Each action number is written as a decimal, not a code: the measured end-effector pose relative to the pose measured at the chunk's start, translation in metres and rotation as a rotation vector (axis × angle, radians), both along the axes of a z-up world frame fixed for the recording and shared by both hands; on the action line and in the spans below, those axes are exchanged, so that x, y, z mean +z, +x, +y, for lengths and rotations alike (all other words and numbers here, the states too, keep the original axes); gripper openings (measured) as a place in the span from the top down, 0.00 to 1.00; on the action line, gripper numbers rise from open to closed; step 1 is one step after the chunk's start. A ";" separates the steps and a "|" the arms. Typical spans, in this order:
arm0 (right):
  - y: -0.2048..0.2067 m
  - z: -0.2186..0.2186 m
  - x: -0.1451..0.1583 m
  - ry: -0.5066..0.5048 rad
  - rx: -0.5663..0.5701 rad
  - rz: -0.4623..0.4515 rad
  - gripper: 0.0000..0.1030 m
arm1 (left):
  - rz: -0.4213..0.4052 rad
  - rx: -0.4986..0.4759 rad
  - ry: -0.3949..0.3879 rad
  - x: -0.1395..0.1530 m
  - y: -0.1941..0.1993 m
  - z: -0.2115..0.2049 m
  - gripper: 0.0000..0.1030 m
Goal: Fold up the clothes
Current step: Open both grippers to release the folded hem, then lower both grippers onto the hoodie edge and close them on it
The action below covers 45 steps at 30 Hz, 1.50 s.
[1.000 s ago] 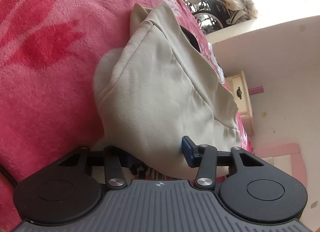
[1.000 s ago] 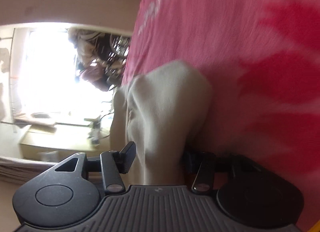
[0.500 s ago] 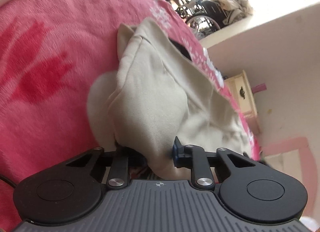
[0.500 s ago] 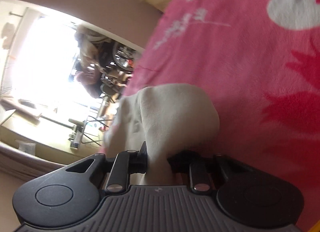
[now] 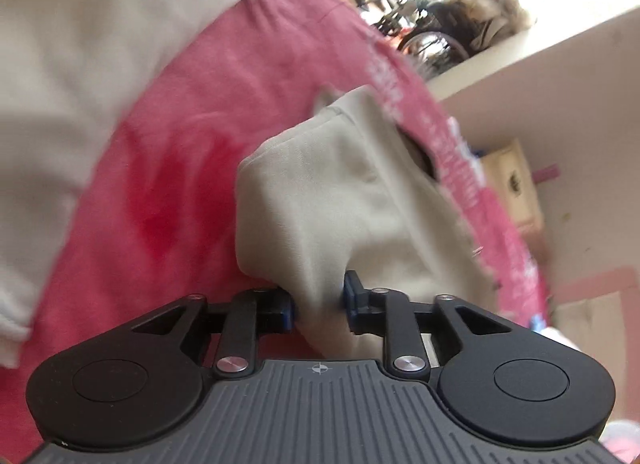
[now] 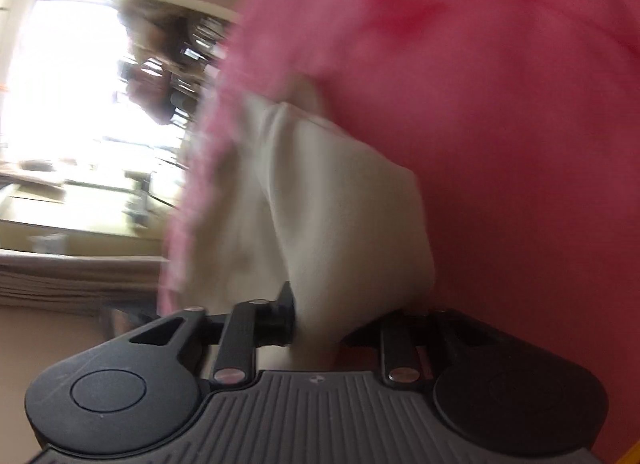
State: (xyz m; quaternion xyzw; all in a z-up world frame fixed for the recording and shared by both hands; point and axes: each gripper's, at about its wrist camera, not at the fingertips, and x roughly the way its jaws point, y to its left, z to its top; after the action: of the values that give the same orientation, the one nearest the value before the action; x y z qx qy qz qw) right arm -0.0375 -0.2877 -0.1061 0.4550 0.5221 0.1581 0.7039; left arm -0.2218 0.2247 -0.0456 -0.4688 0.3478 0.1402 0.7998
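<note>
A beige garment (image 5: 340, 200) lies bunched on a pink blanket (image 5: 192, 192). My left gripper (image 5: 320, 304) is shut on a fold of its cloth, which runs up and away between the blue-padded fingers. In the right wrist view the same beige garment (image 6: 340, 216) rises from my right gripper (image 6: 316, 320), which is shut on another bunch of it. Both views are blurred by motion. A second, white garment (image 5: 80, 76) lies at the upper left of the left wrist view.
The pink blanket (image 6: 500, 124) with red patterns covers the surface. Beyond its edge stand a wooden cabinet (image 5: 516, 180) by a cream wall, a wheelchair (image 5: 432, 44) and clutter near a bright window (image 6: 68, 76).
Both grippers closed fully on the beige garment and moved with it. The garment is pulled narrower, the left view swung to reveal the white garment, and both views became blurred.
</note>
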 end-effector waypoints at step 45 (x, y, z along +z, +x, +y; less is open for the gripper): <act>0.085 0.072 0.076 -0.628 0.331 -0.553 0.63 | -0.055 -0.199 0.551 0.030 0.112 0.023 0.74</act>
State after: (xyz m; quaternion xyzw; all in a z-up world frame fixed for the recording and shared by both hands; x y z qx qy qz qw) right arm 0.0473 -0.2159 -0.0297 0.0705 0.4029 0.2180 0.8861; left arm -0.1102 0.2473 -0.0154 -0.2012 0.3191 0.1375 0.9159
